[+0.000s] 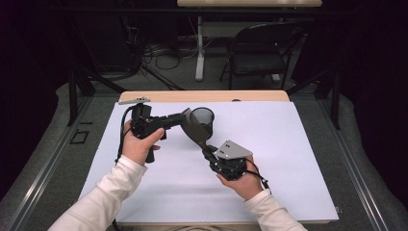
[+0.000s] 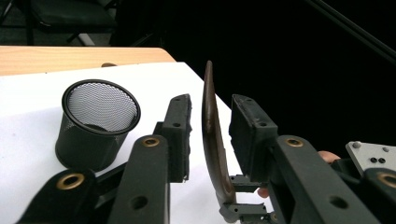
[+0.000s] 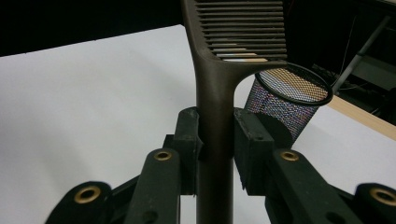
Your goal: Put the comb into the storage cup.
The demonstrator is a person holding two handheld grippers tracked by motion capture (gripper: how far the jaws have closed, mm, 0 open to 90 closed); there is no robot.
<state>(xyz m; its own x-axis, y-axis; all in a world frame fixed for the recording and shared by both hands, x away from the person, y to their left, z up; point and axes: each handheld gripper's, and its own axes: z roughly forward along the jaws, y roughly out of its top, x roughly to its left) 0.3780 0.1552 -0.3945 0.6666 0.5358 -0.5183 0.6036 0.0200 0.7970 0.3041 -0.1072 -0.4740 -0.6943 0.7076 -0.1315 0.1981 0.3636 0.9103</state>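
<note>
I am looking down on the bench [image 1: 269,96], a wooden top mostly covered by a white sheet [image 1: 279,159]. Beyond it, on the floor, a black folding chair [image 1: 262,48] is standing beside a white table leg.

The person's two arms in white sleeves are coming in from the near edge, each hand carrying a gripper above the sheet.

The black mesh cup [image 1: 203,117] is standing upright on the sheet toward the far edge, its mouth open upward; in the left gripper view it is sitting [image 2: 97,126] just off to the side of the fingers, not touched by them.

The right gripper [image 1: 210,150] is holding a dark brown comb [image 1: 196,129] by its handle. In the right gripper view its fingers [image 3: 189,135] are clamping tight on both sides of the comb's handle [image 3: 215,121], and the toothed head is rising above them, in front of the mesh cup [image 3: 285,98]. The comb is lifted off the sheet, slanting up from the right gripper toward the cup.

The left gripper [image 1: 184,117] is reaching in level from the left toward the comb's head. In the left gripper view the comb is standing edge-on [image 2: 210,126] between its fingers [image 2: 180,126]; the fingers are standing apart, with a narrow gap showing on each side of the comb, so they are not pressing on it.
</note>
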